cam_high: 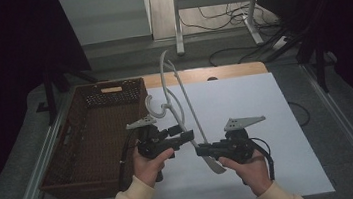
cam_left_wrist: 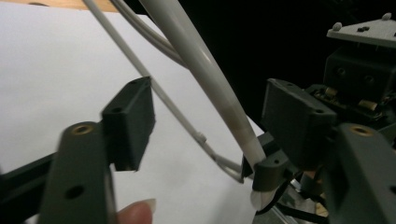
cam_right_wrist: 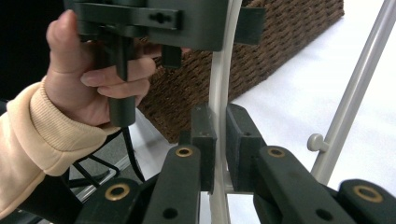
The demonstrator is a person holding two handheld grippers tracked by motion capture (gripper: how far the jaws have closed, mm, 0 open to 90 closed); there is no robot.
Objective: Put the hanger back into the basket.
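- The right gripper (cam_right_wrist: 217,140) has its jaws pressed together on the lower end of a white hanger (cam_high: 177,102), pinching its flat curved arm between the black pads.
- The left gripper (cam_left_wrist: 210,121) has its jaws spread; the hanger arm passes between them, and the pads do not press on it.
- The hanger rises from the right gripper, above the white table sheet (cam_high: 267,119), with its hook near the left gripper.
- The hanger is smooth plastic with a thin rod; beside it stands a brown woven basket (cam_high: 93,134).
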